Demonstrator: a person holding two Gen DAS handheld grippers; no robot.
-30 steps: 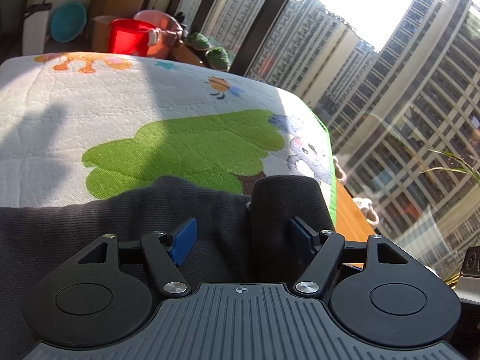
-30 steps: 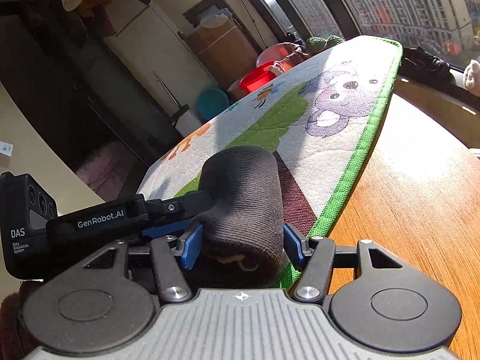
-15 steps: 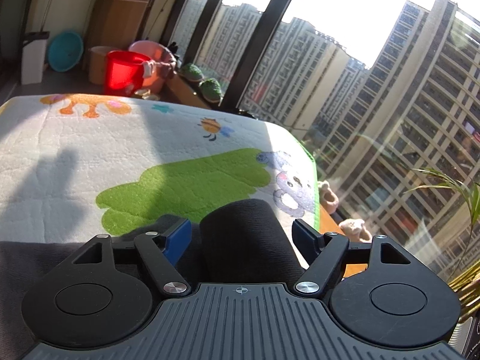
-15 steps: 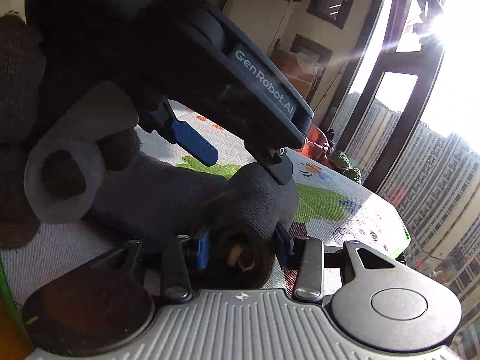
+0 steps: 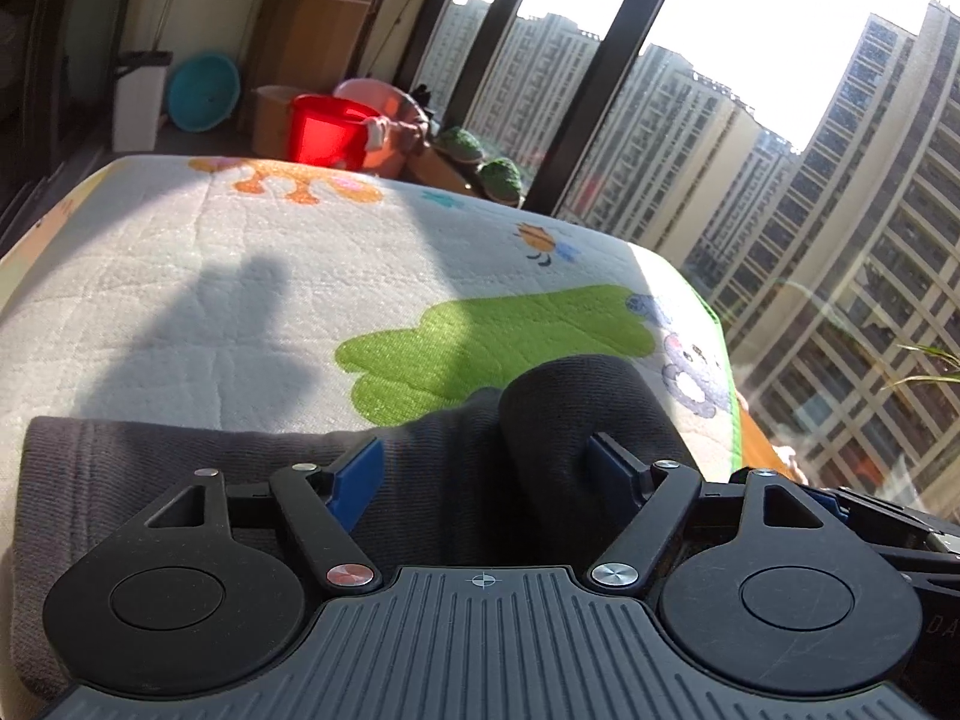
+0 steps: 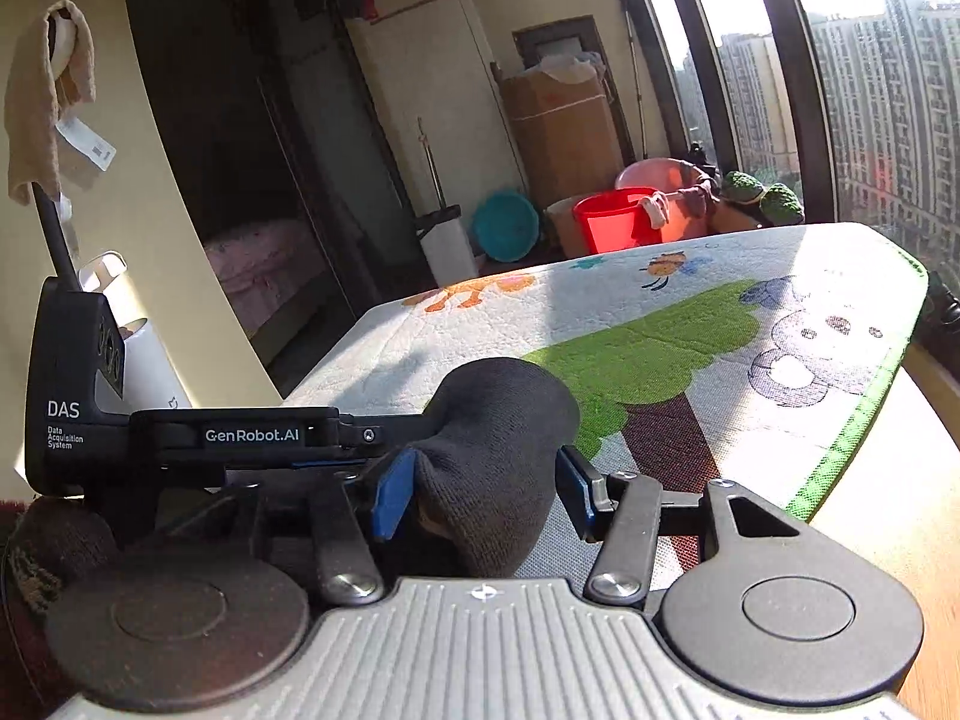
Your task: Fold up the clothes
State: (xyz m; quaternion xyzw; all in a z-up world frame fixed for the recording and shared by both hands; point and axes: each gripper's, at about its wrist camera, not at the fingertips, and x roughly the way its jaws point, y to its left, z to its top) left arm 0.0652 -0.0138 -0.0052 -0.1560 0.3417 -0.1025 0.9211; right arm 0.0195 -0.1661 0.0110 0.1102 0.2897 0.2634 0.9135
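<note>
Dark grey knit garment [image 5: 252, 468] lies flat on cartoon mat [image 5: 240, 288] w/ one end rolled into a thick tube (right side).

Hard daylight is pouring through the windows [image 5: 750, 138], overexposing the sky and glaring off the glass. Long shadows are falling across the play mat [image 5: 198, 312]. Fisheye distortion is bending the frame edges; the room interior [image 6: 240, 150] is sitting dim.

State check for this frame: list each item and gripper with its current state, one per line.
left gripper: open, straddling the garment
right gripper: shut on the rolled end
dark garment: partly rolled, rest flat on mat
play mat: spread flat
red bucket: upright
</note>
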